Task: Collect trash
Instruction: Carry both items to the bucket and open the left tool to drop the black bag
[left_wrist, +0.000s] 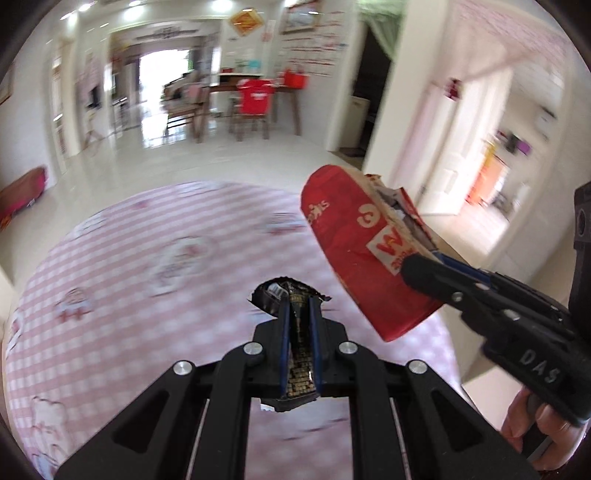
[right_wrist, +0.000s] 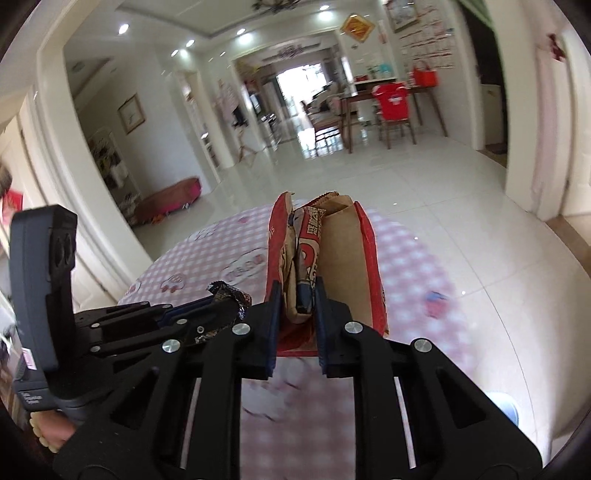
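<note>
Torn red paper carton (left_wrist: 354, 236) — brown-lined — clamped in right hand-held gripper (right_wrist: 297, 295); crumpled dark wrapper (left_wrist: 282, 295) in left hand-held gripper (left_wrist: 299, 314).

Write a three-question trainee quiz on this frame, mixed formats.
1. True or false: the left gripper is shut on a dark crumpled foil wrapper.
2. What does the right gripper hold? A) a glass bottle B) a torn red paper snack bag C) nothing
3. Fill in: both grippers are over a round table with a pink-and-white ____ tablecloth.

Key: 1 true. 2 B, with other crumpled wrappers tucked inside it. 3 checked.
</note>
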